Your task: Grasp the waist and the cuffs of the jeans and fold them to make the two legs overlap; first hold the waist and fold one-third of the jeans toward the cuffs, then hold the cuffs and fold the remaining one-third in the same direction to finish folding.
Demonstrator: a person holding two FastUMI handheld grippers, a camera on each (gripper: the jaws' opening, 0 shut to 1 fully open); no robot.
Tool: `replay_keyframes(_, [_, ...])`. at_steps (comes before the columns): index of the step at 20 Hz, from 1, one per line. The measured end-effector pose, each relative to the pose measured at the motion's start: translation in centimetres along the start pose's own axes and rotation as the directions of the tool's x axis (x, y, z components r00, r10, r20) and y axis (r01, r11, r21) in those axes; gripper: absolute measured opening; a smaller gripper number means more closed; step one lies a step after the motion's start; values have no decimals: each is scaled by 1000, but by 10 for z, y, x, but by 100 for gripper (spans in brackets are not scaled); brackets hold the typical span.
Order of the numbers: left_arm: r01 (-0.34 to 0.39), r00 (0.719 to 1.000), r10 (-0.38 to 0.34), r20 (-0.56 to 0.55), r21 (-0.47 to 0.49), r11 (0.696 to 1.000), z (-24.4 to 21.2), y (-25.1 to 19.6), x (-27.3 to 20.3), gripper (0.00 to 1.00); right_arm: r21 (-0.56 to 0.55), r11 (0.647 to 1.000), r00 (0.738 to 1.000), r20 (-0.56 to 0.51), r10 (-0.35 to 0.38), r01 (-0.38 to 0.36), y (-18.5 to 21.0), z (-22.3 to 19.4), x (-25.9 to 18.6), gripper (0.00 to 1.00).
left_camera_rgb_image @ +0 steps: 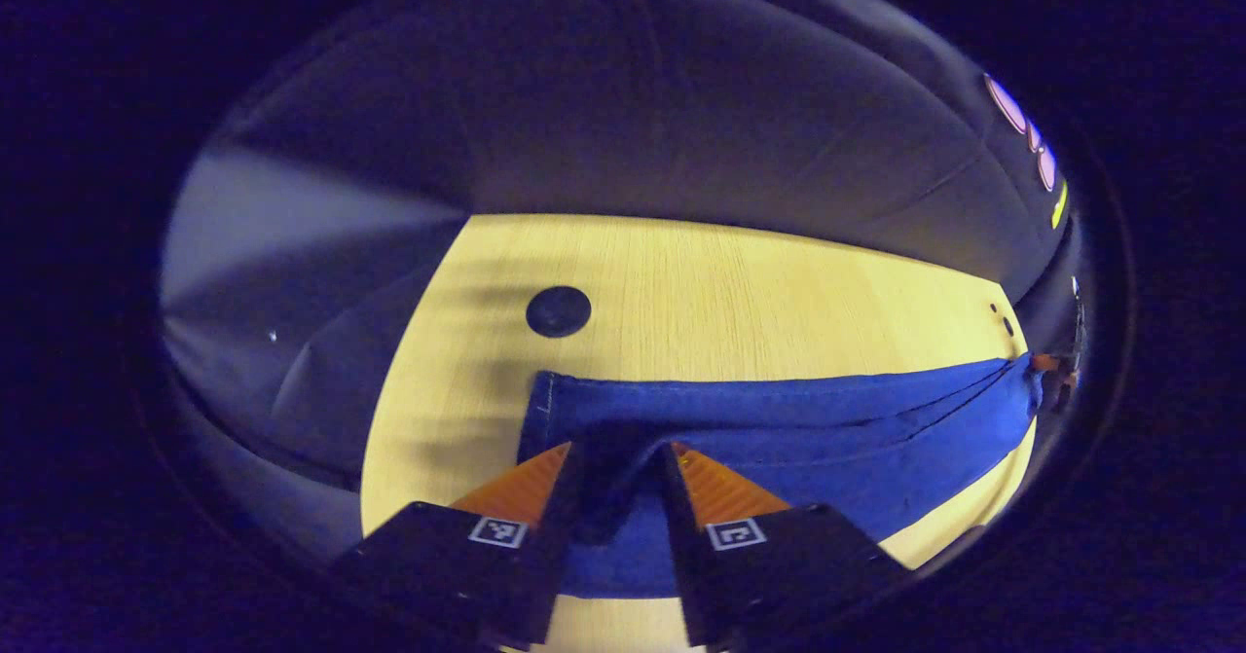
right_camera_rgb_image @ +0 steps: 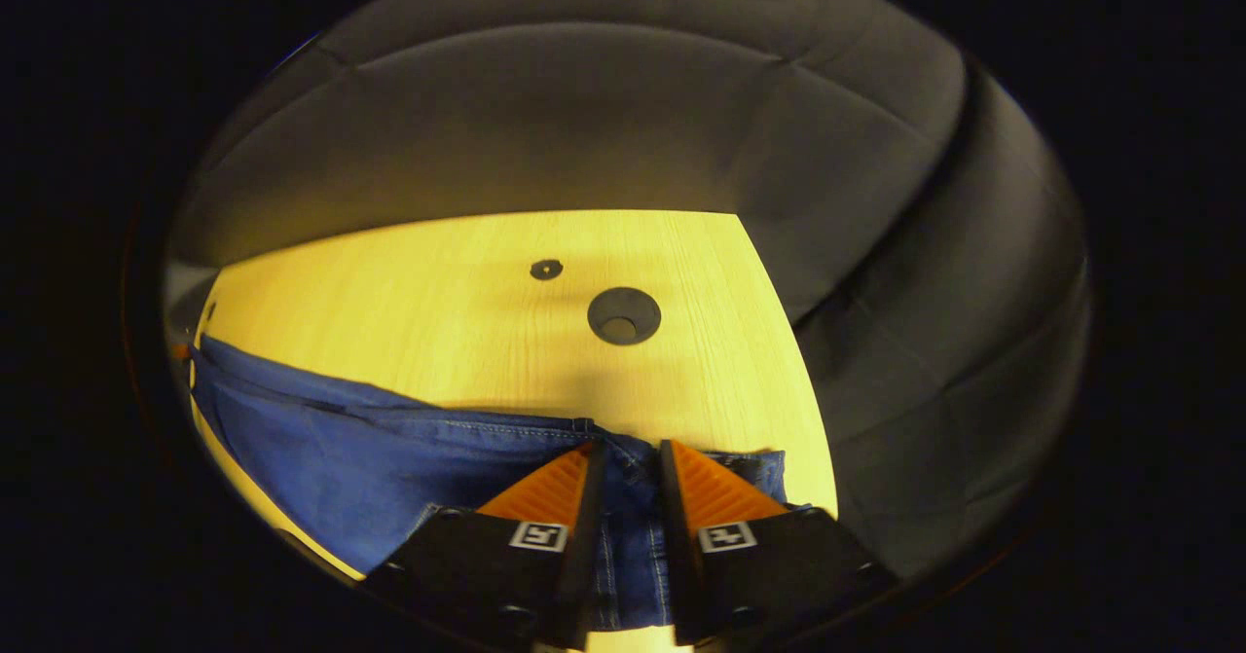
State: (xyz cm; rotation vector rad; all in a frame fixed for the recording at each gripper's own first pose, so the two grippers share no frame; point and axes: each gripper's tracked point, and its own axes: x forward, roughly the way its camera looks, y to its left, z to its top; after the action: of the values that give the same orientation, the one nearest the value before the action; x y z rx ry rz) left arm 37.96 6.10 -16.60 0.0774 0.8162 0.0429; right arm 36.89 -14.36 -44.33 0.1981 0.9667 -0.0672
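Jeans (left_camera_rgb_image: 779, 419) lie stretched lengthwise along the worktop's (left_camera_rgb_image: 730, 283) near edge, the left gripper (left_camera_rgb_image: 619, 458) clamped on the cuff end and the right gripper (right_camera_rgb_image: 628, 453) pinching the waist end, long axis spanning between them.

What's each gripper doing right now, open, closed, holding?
Left gripper: shut on the jeans, near the hem end.
Right gripper: shut on the jeans' stitched end.
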Motion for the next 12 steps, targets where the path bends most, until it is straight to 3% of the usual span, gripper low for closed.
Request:
replay_keyframes(1, [-11,999,10,33,16,1000,11,2,-6,65,49,998,999,15,36,-37,8,7,-6,51])
replay_keyframes(2, [12,997,-14,80,23,1000,25,-3,-17,91,75,996,999,33,43,-46,8,15,-16,75])
replay_keyframes(3, [34,989,-37,140,27,999,39,-6,-30,95,87,995,998,58,38,-43,4,22,-27,99])
replay_keyframes(6, [107,946,-116,303,47,993,74,-14,-78,95,113,993,996,93,-1,-10,-17,32,-66,92])
replay_keyframes(7, [146,923,-154,353,49,988,82,-22,-97,95,148,989,995,96,-20,5,-25,29,-82,98])
replay_keyframes(10, [239,848,-244,471,71,968,90,-39,-166,95,316,948,995,87,-46,17,-46,8,-116,99])
replay_keyframes(12, [259,813,-276,512,106,960,87,-29,-202,95,390,919,996,31,-82,64,-64,-21,-130,98])
